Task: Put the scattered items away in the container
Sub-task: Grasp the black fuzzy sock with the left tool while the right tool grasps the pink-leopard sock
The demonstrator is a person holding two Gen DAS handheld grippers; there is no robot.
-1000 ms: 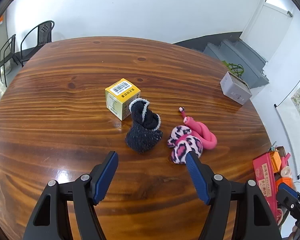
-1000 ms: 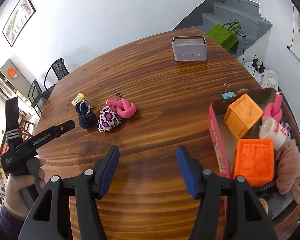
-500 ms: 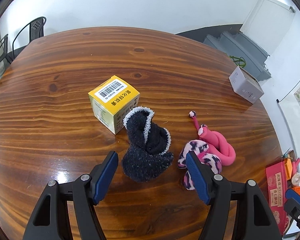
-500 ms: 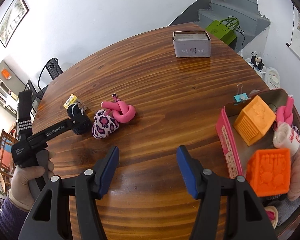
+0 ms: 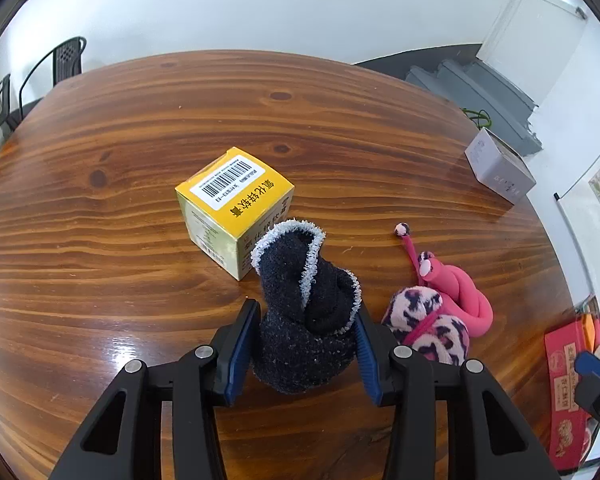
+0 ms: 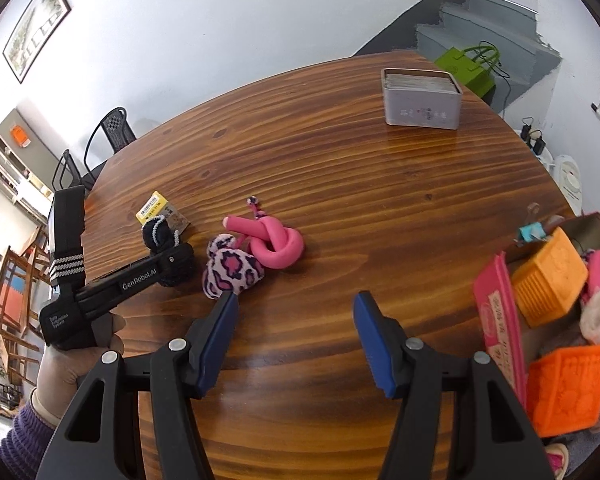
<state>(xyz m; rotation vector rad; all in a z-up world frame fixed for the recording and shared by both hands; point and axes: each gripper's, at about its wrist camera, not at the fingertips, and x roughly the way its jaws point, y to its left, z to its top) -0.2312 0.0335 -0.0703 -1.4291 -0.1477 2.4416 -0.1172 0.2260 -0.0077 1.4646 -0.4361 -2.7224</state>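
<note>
A black fuzzy sock (image 5: 306, 312) with a pale trim stands bunched on the wooden table, and my left gripper (image 5: 304, 344) has a jaw on each side of it, pads touching its sides. A yellow box (image 5: 234, 204) sits just behind it. A pink leopard plush (image 5: 428, 320) and a knotted pink snake toy (image 5: 464, 300) lie to its right. In the right wrist view my right gripper (image 6: 296, 340) is open and empty above bare table, with the plush (image 6: 232, 268) ahead on the left and the red container (image 6: 500, 320) at right.
The container holds orange blocks (image 6: 548, 280), a pink knot and cloth. A grey tin (image 6: 422, 98) stands at the table's far side; it also shows in the left wrist view (image 5: 498, 166). Chairs (image 6: 112, 132) stand beyond the far-left edge.
My left gripper moved forward and down over the black sock and its jaws narrowed from wide open to the sock's sides. My right gripper drifted slightly left, still open.
</note>
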